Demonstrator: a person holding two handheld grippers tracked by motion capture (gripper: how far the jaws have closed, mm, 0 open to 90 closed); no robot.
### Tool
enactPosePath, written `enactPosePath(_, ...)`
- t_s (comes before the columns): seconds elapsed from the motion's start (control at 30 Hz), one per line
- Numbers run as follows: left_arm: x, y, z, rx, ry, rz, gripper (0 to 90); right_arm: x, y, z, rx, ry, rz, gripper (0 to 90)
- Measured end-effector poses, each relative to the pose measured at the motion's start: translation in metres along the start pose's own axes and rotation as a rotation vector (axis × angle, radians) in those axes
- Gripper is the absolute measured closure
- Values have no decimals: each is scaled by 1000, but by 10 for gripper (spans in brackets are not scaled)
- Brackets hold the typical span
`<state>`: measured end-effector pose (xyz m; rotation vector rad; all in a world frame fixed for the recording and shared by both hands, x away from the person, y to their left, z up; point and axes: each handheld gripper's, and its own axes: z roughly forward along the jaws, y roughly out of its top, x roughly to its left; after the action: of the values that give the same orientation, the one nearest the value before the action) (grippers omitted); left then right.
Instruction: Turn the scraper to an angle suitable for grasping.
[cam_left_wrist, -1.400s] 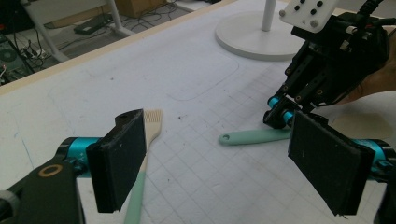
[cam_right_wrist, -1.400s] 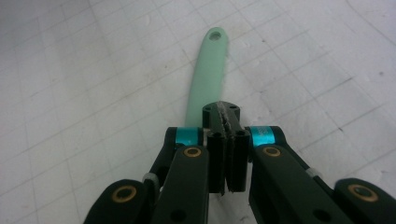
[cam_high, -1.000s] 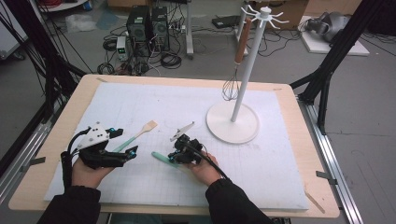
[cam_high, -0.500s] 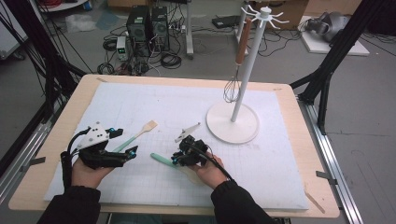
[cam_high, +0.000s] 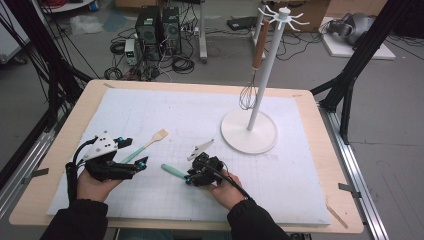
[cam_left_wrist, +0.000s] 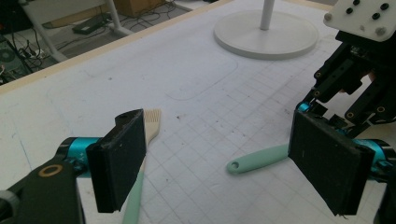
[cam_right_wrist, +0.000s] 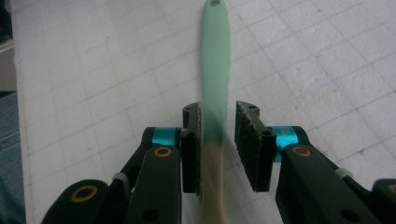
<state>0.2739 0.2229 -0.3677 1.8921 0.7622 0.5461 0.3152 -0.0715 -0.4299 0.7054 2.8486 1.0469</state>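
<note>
My right gripper (cam_high: 192, 176) (cam_right_wrist: 219, 112) lies low on the white mat, pointing left. A utensil with a mint-green handle (cam_high: 173, 171) (cam_right_wrist: 215, 56) runs out between its jaws, which have just been opening. A gap shows beside the handle, so the pads no longer press on it. My left gripper (cam_high: 134, 153) (cam_left_wrist: 224, 154) rests at the near left with its jaws wide open. A spatula with a wooden head (cam_high: 160, 134) (cam_left_wrist: 152, 120) lies on the mat under one of its jaws. The left gripper view has the mint handle (cam_left_wrist: 259, 158) and the right gripper (cam_left_wrist: 345, 88) ahead.
A white stand (cam_high: 267, 75) on a round base (cam_high: 250, 134) rises at the back right of the mat (cam_high: 190, 110). A wire whisk (cam_high: 247, 96) hangs from one of its top hooks. The wooden table edge (cam_high: 345, 210) frames the mat.
The right hand has shifted slightly and its jaws have parted around the mint handle. The left hand and its gripper have stayed put.
</note>
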Motion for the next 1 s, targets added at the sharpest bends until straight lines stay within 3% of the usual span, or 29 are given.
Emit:
enactPosePath(0.27, -1, 0, 0, 0, -2, 2, 196, 9, 0, 4, 31, -65, -50, 751)
enactPosePath(0.37, -1, 0, 0, 0, -2, 2, 196, 12, 1, 4, 33, -85, -47, 788)
enactPosePath(0.7, -2, 0, 1, 0, -8, 5, 196, 4, 1, 3, 32, -32, -24, 806)
enactPosePath(1.0, -1, 0, 0, -5, -9, 5, 198, 6, 1, 1, 38, -21, -51, 808)
